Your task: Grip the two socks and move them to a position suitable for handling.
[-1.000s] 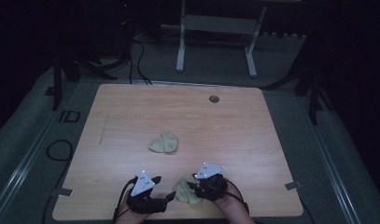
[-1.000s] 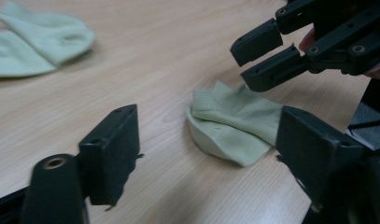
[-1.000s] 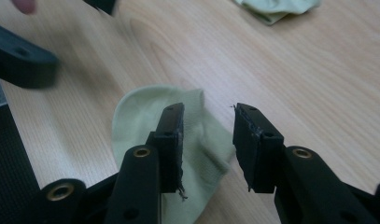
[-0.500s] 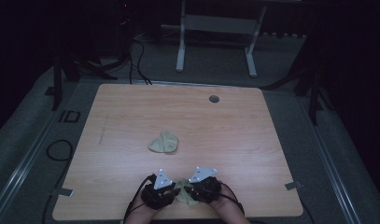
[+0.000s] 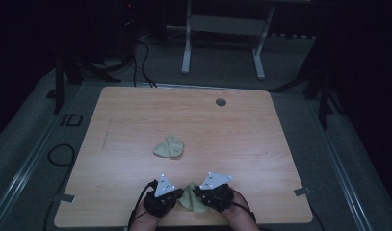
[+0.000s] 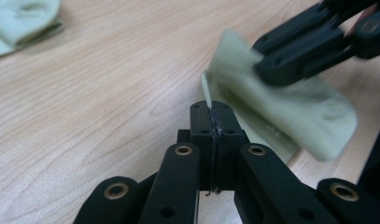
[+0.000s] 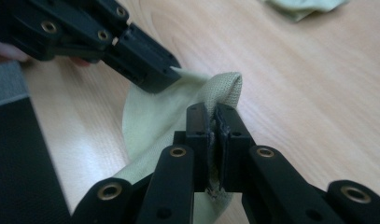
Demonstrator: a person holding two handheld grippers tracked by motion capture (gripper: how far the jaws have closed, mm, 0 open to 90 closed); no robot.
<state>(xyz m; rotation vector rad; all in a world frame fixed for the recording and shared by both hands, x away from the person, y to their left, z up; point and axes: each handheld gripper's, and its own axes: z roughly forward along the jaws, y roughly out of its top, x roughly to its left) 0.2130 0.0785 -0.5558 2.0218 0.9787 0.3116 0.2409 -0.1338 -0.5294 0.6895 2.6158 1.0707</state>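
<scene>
Most of the wooden surface [image 5: 261, 144] lies bare: the whole far half, the left side and the right side give open passage. One crumpled pale green cloth [image 5: 169, 147] sits near the middle, well apart from the near edge. At that near edge the left claw [image 5: 180, 193] and right claw [image 5: 197, 191] stand close together, both clamped on a second green cloth [image 5: 191, 199] that blocks the narrow gap between them
</scene>
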